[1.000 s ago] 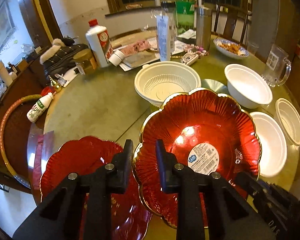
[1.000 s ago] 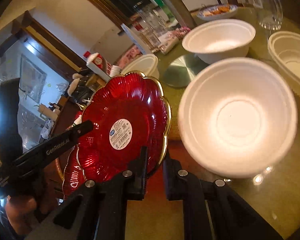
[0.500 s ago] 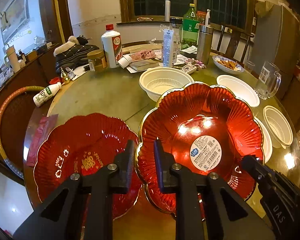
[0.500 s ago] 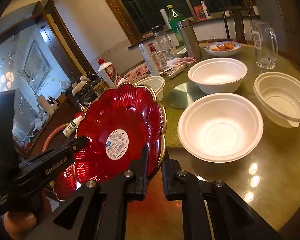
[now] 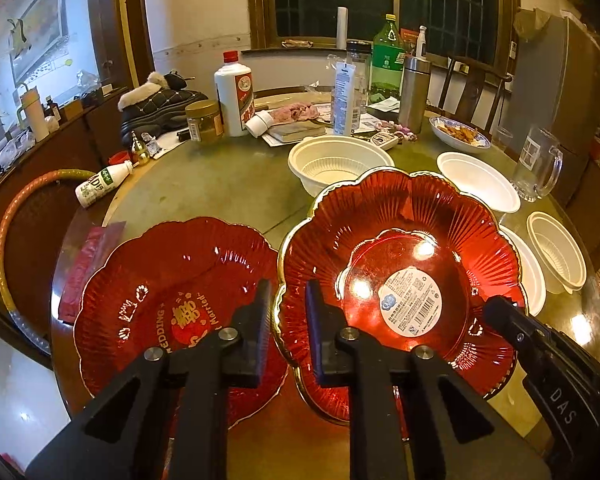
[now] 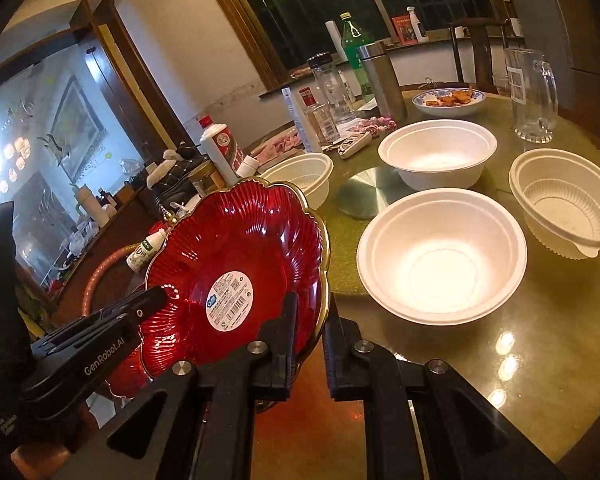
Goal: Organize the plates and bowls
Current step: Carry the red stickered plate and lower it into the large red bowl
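A red gold-rimmed plate (image 5: 400, 248) with a round barcode label hangs tilted above the table, held by both grippers. My left gripper (image 5: 286, 292) pinches its left rim, the jaws still closing tight on it. My right gripper (image 6: 310, 308) is shut on the opposite rim of the same plate (image 6: 236, 248). A second red plate (image 5: 168, 292) with gold wedding lettering lies flat on the table, just left of the held one. Two foam bowls (image 6: 440, 256) (image 6: 436, 152) and two ribbed plastic bowls (image 6: 564, 204) (image 6: 300, 176) stand to the right.
The round glass-topped table (image 5: 204, 196) carries clutter at the back: a white liquor bottle (image 5: 234, 96), a steel flask (image 5: 414, 92), a green bottle (image 5: 388, 60), a dish of food (image 5: 458, 134) and a glass mug (image 5: 538, 168). A hoop (image 5: 24, 208) leans at the left.
Both grippers, holding the labelled plate, have rolled level and shifted with it. The lettered red plate on the table now shows more fully beside it.
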A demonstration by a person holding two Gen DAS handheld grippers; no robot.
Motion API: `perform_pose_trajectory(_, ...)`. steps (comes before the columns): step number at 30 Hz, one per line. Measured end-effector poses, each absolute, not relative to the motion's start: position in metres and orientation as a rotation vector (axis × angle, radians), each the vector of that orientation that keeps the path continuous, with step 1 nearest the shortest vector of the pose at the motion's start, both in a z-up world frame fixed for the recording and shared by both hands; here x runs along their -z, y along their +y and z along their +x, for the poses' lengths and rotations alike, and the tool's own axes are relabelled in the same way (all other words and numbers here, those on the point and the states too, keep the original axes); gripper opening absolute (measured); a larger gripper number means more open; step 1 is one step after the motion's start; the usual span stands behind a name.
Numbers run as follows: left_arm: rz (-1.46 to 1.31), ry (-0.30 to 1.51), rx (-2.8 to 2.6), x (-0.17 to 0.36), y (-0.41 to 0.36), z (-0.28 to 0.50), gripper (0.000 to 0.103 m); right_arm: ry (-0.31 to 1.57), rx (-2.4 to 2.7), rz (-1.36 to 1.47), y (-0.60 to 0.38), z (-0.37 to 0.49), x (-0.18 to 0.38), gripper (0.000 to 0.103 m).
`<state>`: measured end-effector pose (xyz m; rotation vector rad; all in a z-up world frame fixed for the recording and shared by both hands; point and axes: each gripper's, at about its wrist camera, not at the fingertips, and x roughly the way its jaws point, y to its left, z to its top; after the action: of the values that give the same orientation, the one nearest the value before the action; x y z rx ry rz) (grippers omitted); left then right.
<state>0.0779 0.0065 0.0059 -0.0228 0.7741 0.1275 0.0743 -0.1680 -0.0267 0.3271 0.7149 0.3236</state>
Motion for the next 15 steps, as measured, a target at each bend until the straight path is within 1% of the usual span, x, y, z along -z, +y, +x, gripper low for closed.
perform_pose_trajectory(15,-0.047,0.760,-0.153,-0.010,0.020,0.068,0.014,0.704,-0.346,0.298,-0.156,0.073,0.021,0.011)
